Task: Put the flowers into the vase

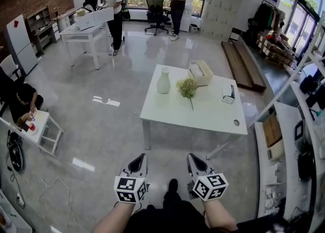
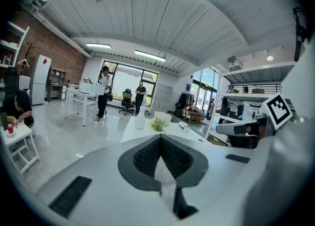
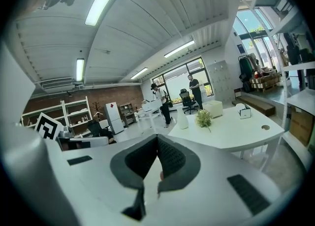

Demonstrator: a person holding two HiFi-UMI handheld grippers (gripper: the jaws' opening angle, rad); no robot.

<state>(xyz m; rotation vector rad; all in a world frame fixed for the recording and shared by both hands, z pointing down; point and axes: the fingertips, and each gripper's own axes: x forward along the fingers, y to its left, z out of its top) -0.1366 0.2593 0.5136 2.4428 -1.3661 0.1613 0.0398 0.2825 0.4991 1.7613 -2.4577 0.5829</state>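
Note:
A white vase [image 1: 163,81] stands upright on the white table [image 1: 203,118], near its far left side. A bunch of pale green flowers [image 1: 187,87] lies on the tabletop just right of the vase, its stem pointing toward me. Both grippers are well short of the table, over the floor. My left gripper [image 1: 138,160] and right gripper [image 1: 193,157] are side by side, both shut and empty. The left gripper view shows the shut left gripper [image 2: 160,137] with the vase [image 2: 141,121] and flowers [image 2: 158,125] far ahead. In the right gripper view, the right gripper [image 3: 157,136] is aimed toward the vase [image 3: 182,120] and flowers [image 3: 203,118].
A cream box [image 1: 201,72] and a small tissue holder [image 1: 228,94] sit on the table's far side. White shelving [image 1: 284,140] runs along the right. A person sits at a small table [image 1: 43,125] at left. Two people [image 1: 114,8] stand far back by another table.

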